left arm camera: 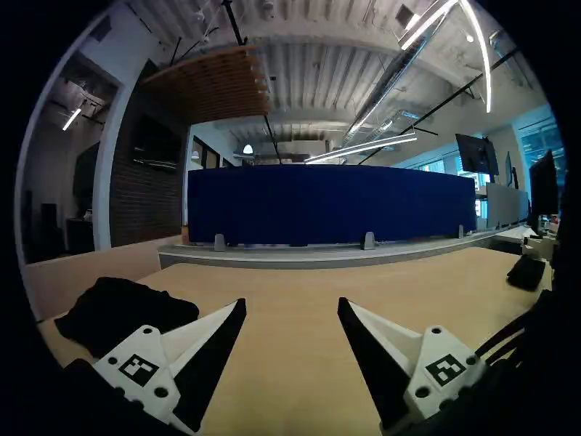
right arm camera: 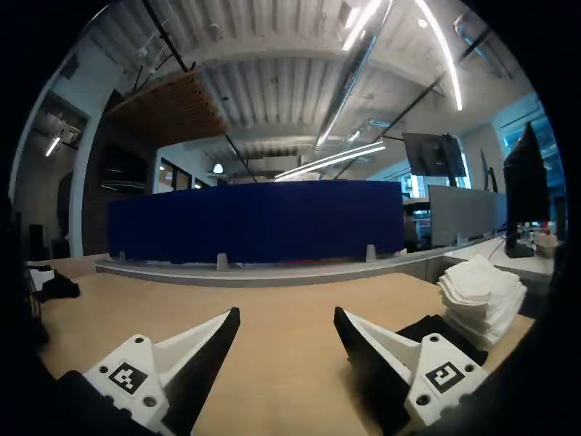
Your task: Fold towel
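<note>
A stack of folded white towels sits at the right edge of the wooden table in the right gripper view, with a dark cloth lying in front of it by my right finger. My right gripper hovers low over the table, open, nothing between its fingers. In the left gripper view my left gripper is also open and empty above the table. A crumpled black cloth lies just left of its left finger.
A blue divider panel runs along the table's far edge. A small black object rests at the right in the left gripper view. Monitors stand on the desk beyond. Dark items lie at the far left in the right gripper view.
</note>
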A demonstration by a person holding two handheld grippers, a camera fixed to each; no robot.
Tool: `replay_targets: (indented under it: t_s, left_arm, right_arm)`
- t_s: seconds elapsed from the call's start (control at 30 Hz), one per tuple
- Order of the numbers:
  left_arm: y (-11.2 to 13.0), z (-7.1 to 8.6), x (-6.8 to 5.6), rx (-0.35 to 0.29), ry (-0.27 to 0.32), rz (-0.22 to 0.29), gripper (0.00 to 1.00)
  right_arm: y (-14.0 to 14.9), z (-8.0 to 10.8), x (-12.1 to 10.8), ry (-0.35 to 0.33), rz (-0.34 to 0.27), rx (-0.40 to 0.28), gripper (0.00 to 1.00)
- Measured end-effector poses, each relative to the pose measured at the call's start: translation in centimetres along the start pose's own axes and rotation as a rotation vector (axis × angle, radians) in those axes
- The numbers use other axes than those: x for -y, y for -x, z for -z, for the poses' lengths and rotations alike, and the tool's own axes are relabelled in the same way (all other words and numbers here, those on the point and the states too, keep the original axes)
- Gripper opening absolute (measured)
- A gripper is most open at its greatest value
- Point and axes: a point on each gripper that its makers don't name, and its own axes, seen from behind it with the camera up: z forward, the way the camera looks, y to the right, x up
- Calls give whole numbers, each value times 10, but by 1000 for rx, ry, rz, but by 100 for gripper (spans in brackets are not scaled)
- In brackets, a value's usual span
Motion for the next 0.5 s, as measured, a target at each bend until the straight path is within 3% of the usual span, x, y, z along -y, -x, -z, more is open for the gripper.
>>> replay_targets:
  t_s: [0.5]
  left_arm:
    - [0,1,1,0,0,0,94]
  right_arm:
    - [9,-3,5,-3,41,29,100]
